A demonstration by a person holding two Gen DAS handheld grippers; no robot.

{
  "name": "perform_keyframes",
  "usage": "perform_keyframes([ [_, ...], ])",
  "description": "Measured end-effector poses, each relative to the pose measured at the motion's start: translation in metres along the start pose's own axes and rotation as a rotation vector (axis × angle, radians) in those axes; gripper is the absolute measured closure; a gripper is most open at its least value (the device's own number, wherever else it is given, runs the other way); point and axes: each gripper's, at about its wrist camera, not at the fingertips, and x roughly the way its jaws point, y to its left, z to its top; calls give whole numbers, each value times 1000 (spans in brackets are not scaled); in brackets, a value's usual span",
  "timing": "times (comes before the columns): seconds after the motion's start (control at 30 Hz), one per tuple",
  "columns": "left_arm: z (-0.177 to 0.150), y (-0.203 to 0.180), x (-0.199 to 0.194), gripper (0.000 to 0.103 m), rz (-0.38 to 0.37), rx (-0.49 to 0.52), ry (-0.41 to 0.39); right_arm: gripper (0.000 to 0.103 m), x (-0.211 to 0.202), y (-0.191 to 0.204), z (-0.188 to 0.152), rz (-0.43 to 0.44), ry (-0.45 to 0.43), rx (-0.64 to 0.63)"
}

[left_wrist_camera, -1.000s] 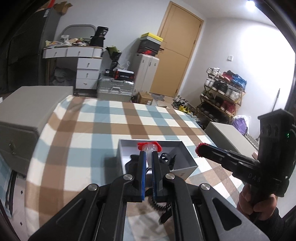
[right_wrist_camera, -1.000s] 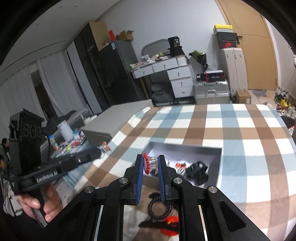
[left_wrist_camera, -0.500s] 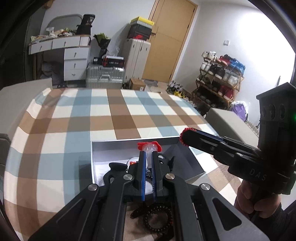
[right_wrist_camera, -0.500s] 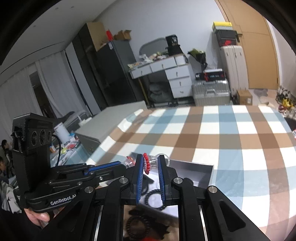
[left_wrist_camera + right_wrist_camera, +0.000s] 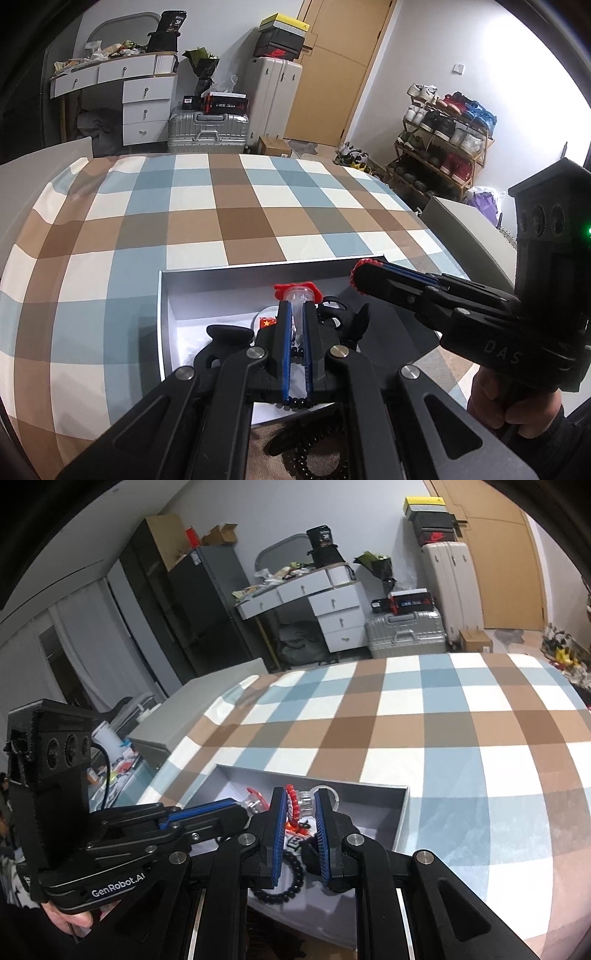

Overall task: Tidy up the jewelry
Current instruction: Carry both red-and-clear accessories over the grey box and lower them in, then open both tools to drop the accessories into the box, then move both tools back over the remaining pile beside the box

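Note:
A grey open box (image 5: 258, 267) sits on the checked cloth; it also shows in the right wrist view (image 5: 402, 812). My left gripper (image 5: 296, 314) is shut on a clear plastic piece with a red frilly top (image 5: 295, 290), held over the box. My right gripper (image 5: 300, 805) is shut on a red toothed piece with a clear stem (image 5: 295, 803), also over the box. Inside the box lie a black bead bracelet (image 5: 284, 882), black hair clips (image 5: 225, 334) and a small red badge (image 5: 267, 322). Another black bead bracelet (image 5: 306, 458) lies in front of the box.
The checked cloth (image 5: 240, 206) covers the table far beyond the box. A grey cabinet (image 5: 207, 709) stands at the table's left. Suitcases, a drawer desk and a shoe rack (image 5: 443, 136) stand in the room behind.
Both grippers have moved forward and down over the box, each still holding its piece. The box now fills more of both views.

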Motion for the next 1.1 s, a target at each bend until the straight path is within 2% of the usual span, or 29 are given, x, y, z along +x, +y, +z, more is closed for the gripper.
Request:
perform_keyframes([
  [0.47,0,-2,11,102,3,10,45,86,4,6,0,-85,12,-46],
  [0.73,2,-1,8,101,19,-1,38,85,1,5,1,-75,8,-37],
  [0.8,2,-2,7,88,38,9,41,75,-2,6,1,-71,6,-36],
  [0.83,1,-2,6,84,38,9,37,64,-5,7,1,-72,-2,-37],
  [0.87,0,-2,3,76,42,6,28,54,-10,8,1,-72,-18,-37],
  [0.9,-1,-2,-2,67,46,2,15,50,-17,9,2,-69,-38,-38],
  [0.97,-3,-1,-8,63,55,-4,-2,47,-27,12,2,-67,-65,-45],
  [1.1,-7,-1,-17,63,98,2,-7,39,-45,17,1,-83,-100,-57],
])
